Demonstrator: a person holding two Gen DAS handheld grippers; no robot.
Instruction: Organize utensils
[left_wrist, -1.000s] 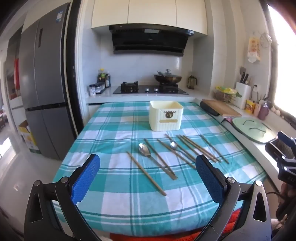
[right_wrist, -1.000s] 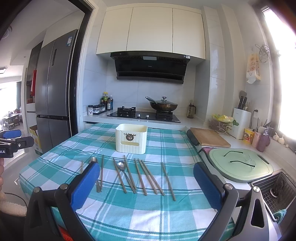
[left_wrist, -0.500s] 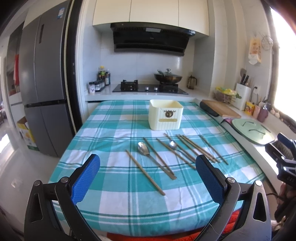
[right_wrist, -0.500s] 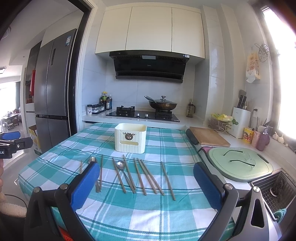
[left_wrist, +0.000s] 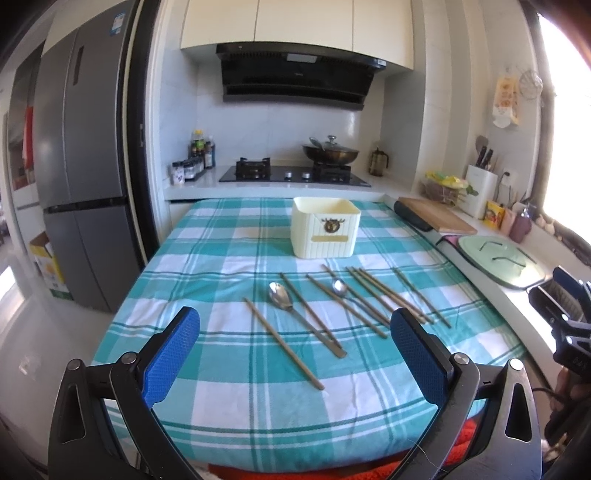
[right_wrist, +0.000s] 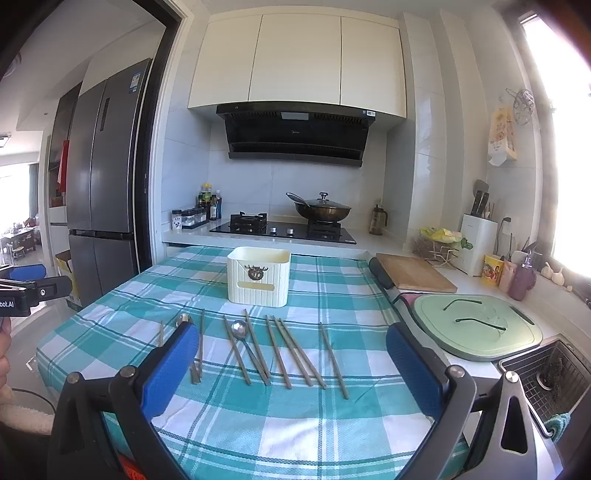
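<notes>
Chopsticks (left_wrist: 282, 343), slim and wooden, lie beside ribbed cream box (left_wrist: 325, 232).

Eight slim brown wooden chopsticks (left_wrist: 282, 341) on the cloth, two silver metal spoons (left_wrist: 280, 296) among them, one cream ribbed plastic utensil box (left_wrist: 325, 232) behind them, and off the table, one dark lidded wok (left_wrist: 330, 153), one wooden cutting board (left_wrist: 437, 218), one pale green lid (left_wrist: 498, 258)
</notes>
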